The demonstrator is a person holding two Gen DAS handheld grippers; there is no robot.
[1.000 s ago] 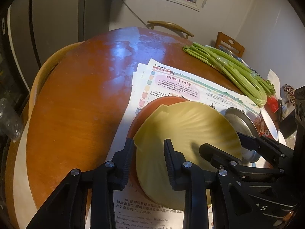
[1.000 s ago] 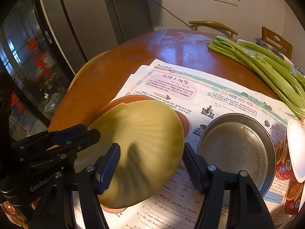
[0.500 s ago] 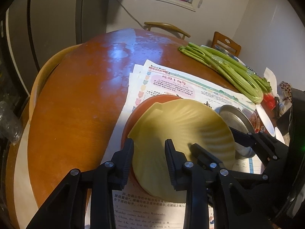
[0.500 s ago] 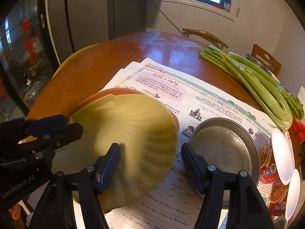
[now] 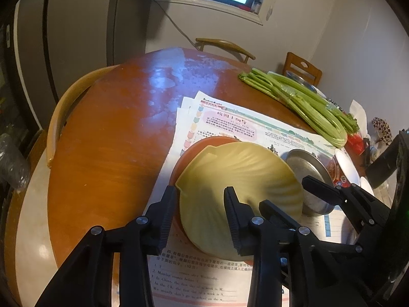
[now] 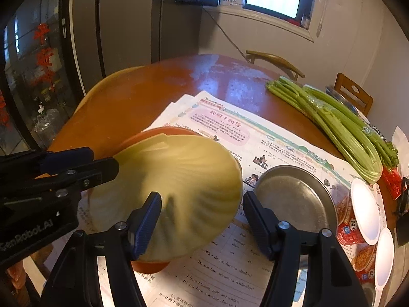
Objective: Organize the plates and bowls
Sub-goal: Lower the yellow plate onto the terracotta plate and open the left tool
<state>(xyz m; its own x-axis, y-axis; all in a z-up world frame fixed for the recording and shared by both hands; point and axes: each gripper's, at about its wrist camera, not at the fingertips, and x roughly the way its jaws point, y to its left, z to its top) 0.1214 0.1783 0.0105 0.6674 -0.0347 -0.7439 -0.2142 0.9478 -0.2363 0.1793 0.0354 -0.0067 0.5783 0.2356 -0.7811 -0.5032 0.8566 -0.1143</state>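
Note:
A yellow shell-shaped plate [image 5: 237, 179] lies on an orange plate [image 5: 204, 142] on sheets of paper on the round wooden table [image 5: 110, 138]. A steel bowl [image 6: 294, 197] stands to its right. My left gripper [image 5: 200, 213] is open, its fingers straddling the yellow plate's near left rim. My right gripper [image 6: 202, 220] is open, its fingers either side of the yellow plate's [image 6: 173, 186] near right edge. Both grippers sit above the plates and hold nothing. The orange plate [image 6: 150, 134] shows only at its rim.
Celery stalks [image 6: 332, 122] lie at the table's far right. Instant noodle cups [image 6: 358, 217] with white lids stand right of the steel bowl. Printed paper sheets [image 5: 242, 125] cover the table's middle. Wooden chairs [image 5: 225, 46] stand around it.
Both grippers have pulled back and risen a little from the stacked plates, which now look smaller and farther. The yellow plate stays on the orange one.

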